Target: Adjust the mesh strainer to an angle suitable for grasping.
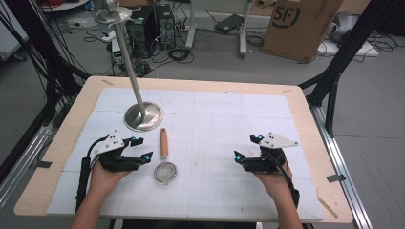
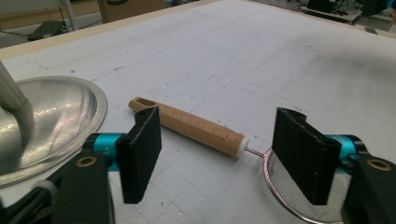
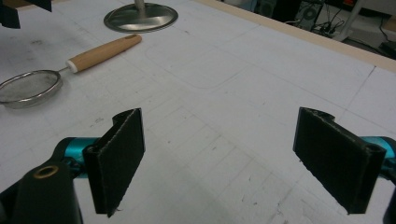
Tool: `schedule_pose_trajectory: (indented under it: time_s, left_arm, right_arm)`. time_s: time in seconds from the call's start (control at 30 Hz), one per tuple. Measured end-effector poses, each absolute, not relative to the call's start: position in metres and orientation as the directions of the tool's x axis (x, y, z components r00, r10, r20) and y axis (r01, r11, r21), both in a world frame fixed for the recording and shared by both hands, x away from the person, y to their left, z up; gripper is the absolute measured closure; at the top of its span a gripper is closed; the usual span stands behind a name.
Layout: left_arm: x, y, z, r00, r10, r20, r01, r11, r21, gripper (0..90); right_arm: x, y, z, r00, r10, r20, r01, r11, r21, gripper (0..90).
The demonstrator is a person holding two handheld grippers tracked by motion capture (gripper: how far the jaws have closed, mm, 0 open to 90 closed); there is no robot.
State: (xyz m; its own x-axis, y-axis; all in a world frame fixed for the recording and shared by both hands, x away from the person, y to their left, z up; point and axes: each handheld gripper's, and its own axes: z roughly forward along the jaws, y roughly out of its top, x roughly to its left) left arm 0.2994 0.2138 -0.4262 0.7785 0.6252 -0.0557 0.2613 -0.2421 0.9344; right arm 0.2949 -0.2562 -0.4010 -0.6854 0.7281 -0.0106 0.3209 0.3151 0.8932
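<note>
Between my wide-open left gripper [image 2: 217, 156] jaws lies the strainer [image 2: 196, 128] handle, which I may push away; right gripper [image 3: 233, 158] gapes too.

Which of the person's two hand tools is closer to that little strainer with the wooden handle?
Left. The left tool sits open right beside the strainer; the right tool is open well off to the strainer's other side.
</note>
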Motion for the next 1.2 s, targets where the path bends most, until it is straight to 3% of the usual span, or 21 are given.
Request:
schedule_pose_trajectory:
  time_s: [0.37, 1.0, 1.2]
  left_arm:
    - [0.299, 0.21, -0.43, 0.771, 0.634, -0.061, 0.284, -0.256, 0.924, 47.2]
    - [0.298, 0.204, -0.437, 0.773, 0.633, -0.026, 0.288, -0.315, 0.904, 75.6]
    - [0.298, 0.203, -0.438, 0.772, 0.634, -0.036, 0.304, -0.32, 0.897, 76.8]
  right_arm:
    - [0.295, -0.255, -0.402, -0.688, 0.726, -0.01, 0.324, 0.319, 0.891, 15.7]
    - [0.295, -0.255, -0.404, -0.688, 0.726, 0.0, 0.335, 0.317, 0.888, 15.7]
    - [0.296, -0.255, -0.404, -0.688, 0.726, -0.001, 0.342, 0.326, 0.881, 15.8]
